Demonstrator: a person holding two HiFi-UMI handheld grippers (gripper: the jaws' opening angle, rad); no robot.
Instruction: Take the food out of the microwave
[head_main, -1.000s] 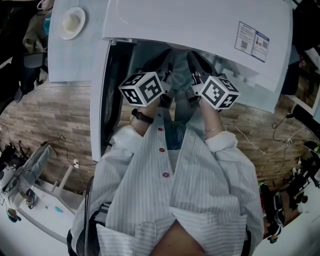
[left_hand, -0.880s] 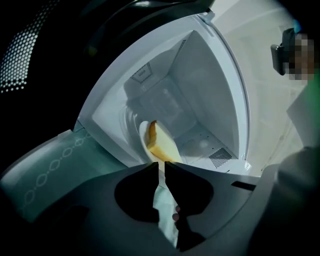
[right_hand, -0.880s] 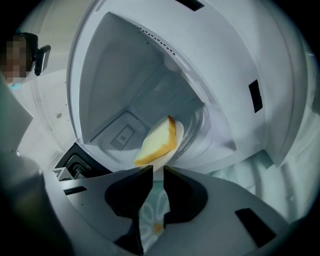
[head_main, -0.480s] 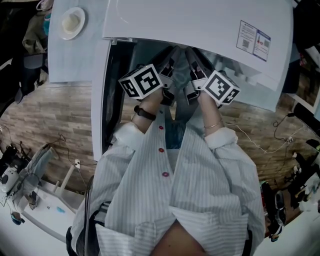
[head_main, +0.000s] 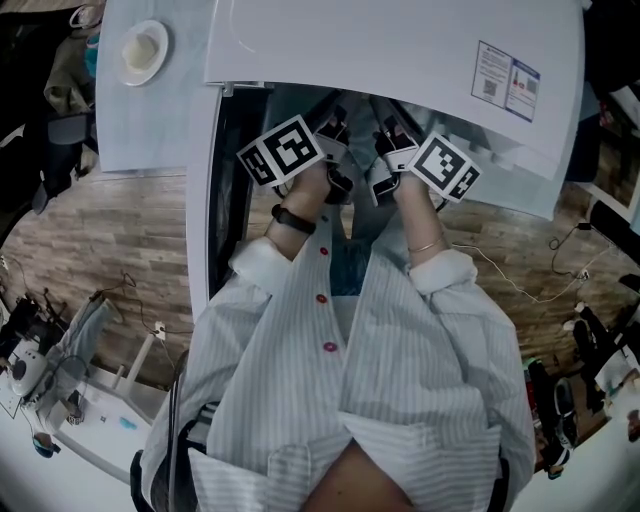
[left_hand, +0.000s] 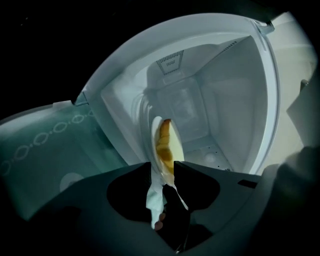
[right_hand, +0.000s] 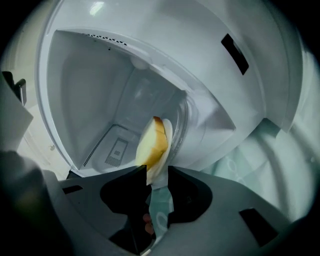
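Note:
A slice of bread (left_hand: 162, 142) lies on a white plate (left_hand: 179, 150) on the glass turntable (left_hand: 145, 107) inside the white microwave (head_main: 400, 50). Both gripper views are rolled, so the plate shows edge-on. My left gripper (left_hand: 162, 167) has its jaws opening, with the plate's near rim between them and not pressed. My right gripper (right_hand: 157, 172) is likewise opening, its jaws straddling the rim of the plate (right_hand: 166, 135) beside the bread (right_hand: 150, 142). In the head view, both grippers' marker cubes (head_main: 285, 150) (head_main: 445, 165) sit at the cavity's mouth.
The microwave door (head_main: 215, 180) stands open at the left. A small white dish (head_main: 143, 45) rests on the white counter at the far left. The cavity's walls (right_hand: 85, 90) close in around the plate. Cables lie on the wooden floor (head_main: 100, 230).
Both hands have rolled, turning their marker cubes, and have edged a little deeper into the microwave's mouth. The bodies and sleeves stay where they were.

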